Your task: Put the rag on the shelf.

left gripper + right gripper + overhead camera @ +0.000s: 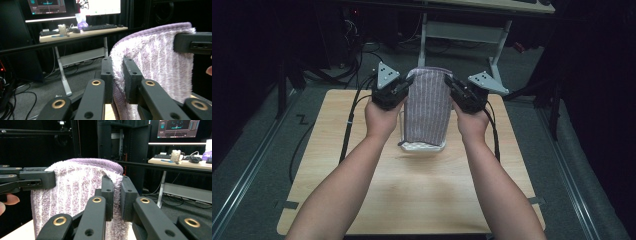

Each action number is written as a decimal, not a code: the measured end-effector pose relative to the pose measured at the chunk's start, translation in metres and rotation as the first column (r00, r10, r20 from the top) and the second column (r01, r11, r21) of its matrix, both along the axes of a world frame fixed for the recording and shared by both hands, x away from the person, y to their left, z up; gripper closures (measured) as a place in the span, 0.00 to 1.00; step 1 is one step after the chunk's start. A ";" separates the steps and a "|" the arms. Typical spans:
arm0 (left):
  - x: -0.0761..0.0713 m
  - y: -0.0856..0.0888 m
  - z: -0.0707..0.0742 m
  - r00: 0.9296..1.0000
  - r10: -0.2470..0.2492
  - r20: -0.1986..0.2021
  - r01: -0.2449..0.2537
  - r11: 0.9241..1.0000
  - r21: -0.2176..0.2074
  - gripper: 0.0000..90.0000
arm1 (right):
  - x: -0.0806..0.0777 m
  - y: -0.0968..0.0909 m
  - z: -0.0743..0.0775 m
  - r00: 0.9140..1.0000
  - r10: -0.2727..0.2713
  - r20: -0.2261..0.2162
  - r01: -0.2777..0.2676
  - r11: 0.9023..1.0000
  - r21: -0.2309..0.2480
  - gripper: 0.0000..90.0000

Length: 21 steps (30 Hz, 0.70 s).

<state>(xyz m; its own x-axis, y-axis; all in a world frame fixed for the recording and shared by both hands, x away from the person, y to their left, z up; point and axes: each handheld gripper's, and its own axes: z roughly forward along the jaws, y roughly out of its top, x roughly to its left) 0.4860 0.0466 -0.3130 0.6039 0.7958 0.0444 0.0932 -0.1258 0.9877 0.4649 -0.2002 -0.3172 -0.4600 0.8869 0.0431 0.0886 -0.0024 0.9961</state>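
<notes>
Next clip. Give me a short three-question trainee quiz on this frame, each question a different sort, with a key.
1. True or false: the purple striped towel lies flat on the wooden table.
2. The left gripper grips the towel at: A) its edge B) its middle C) nothing.
3. Fill in: the towel's lower end reaches a ____ cloth.

Key:
1. False; it hangs lifted.
2. A.
3. White. The right gripper clamps the opposite edge.

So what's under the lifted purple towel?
Under the purple striped towel, its white lower edge touches the wooden table. Anything further beneath is covered.
</notes>
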 end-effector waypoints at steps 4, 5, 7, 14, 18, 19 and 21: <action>0.009 0.002 0.001 1.000 0.010 0.005 -0.010 1.000 0.021 0.89 | 0.012 0.004 0.001 1.000 -0.006 -0.005 0.005 1.000 -0.030 0.93; 0.010 0.002 0.001 1.000 0.008 0.009 -0.008 1.000 0.014 0.89 | 0.017 0.004 0.001 1.000 -0.010 -0.010 0.010 1.000 -0.026 0.93; 0.014 0.003 -0.001 1.000 0.005 0.009 -0.005 1.000 0.004 0.89 | 0.018 0.005 0.002 1.000 -0.018 -0.014 0.017 1.000 -0.019 0.93; 0.024 0.001 -0.001 1.000 0.021 0.006 -0.022 1.000 0.014 0.89 | 0.031 0.007 0.007 0.999 -0.028 -0.027 0.027 0.999 -0.025 0.93; 0.029 0.001 0.003 1.000 0.025 0.015 -0.025 0.998 0.052 0.89 | 0.035 0.008 0.008 0.999 -0.025 -0.027 0.024 0.999 -0.049 0.93; 0.030 0.001 0.004 1.000 0.021 0.019 -0.022 0.997 0.070 0.89 | 0.037 0.009 0.007 0.999 -0.033 -0.035 0.031 0.998 -0.062 0.93; 0.035 0.000 0.003 1.000 0.019 0.014 -0.020 0.995 0.094 0.89 | 0.041 0.010 0.004 0.998 -0.057 -0.042 0.052 0.992 -0.113 0.93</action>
<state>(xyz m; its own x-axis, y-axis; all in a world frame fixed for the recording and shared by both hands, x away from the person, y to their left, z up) 0.5205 0.0465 -0.3097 0.5873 0.7993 0.1274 0.0835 -0.2164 0.9727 0.5056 -0.1900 -0.3131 -0.4110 0.9108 -0.0384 0.1358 0.1028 0.9854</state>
